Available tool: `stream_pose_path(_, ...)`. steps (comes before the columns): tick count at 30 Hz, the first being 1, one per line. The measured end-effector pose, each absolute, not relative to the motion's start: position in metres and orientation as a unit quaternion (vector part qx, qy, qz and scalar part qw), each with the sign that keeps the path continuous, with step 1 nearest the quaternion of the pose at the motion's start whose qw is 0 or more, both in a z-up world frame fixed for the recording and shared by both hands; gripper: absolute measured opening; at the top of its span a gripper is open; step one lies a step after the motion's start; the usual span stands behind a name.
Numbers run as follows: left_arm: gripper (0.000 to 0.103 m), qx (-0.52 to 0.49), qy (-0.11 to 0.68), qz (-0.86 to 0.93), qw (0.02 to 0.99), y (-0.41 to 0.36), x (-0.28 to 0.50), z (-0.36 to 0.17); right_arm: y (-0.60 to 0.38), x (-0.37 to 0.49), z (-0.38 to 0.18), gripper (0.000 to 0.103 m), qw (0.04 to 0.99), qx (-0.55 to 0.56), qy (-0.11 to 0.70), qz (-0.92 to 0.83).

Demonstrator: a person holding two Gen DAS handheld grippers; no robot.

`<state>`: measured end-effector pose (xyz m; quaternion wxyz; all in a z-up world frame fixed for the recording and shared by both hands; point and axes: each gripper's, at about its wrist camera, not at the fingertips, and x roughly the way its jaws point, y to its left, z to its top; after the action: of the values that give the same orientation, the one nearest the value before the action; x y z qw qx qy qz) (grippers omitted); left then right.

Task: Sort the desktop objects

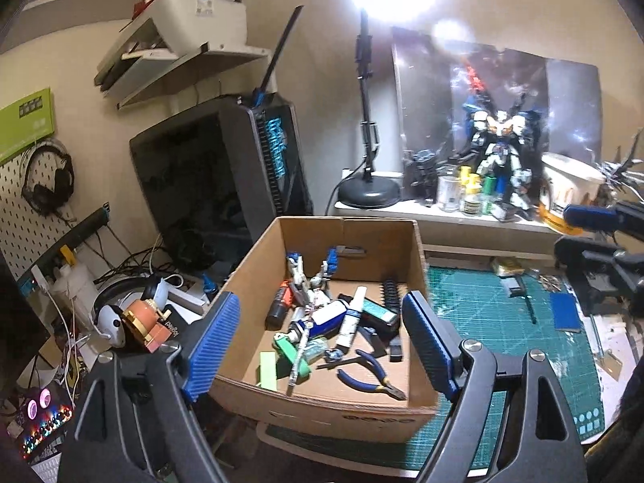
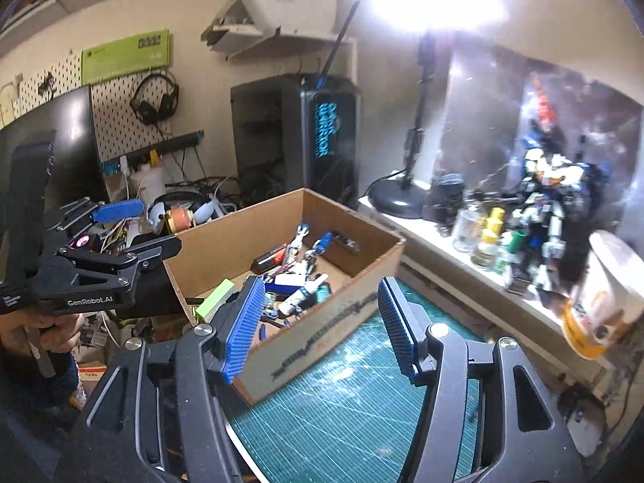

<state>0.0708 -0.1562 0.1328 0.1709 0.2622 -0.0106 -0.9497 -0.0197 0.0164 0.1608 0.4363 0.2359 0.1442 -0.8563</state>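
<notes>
An open cardboard box (image 1: 322, 406) stands on the desk, holding blue-handled pliers (image 1: 374, 378), a white tube (image 1: 350, 322), a green block (image 1: 267, 370), model-kit parts and several other small items. My left gripper (image 1: 322, 342) hovers over the box's near side, open, with nothing between its blue pads. The right gripper (image 2: 322, 330) is open and empty above the box's front right corner (image 2: 314, 338) and the green cutting mat (image 2: 342, 410). Each gripper shows in the other view: the left gripper (image 2: 161, 223) held by a hand, the right gripper (image 1: 561, 230) at the right edge.
A blue block (image 1: 565, 312) and a black tool (image 1: 523, 294) lie on the mat (image 1: 503, 314). A raised shelf behind carries a desk lamp (image 1: 368, 193), small bottles (image 1: 471, 193), a robot model (image 1: 499, 149) and a white cup (image 1: 571, 189). A PC tower (image 1: 225, 173) and cables crowd the left.
</notes>
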Motion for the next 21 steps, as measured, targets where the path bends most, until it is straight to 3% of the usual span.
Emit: stream_pose_path(21,0.084,0.232,-0.021,-0.962,0.142,-0.105,0.117,0.138,0.144,0.052,0.180,0.059,0.396,0.203,0.116,-0.888)
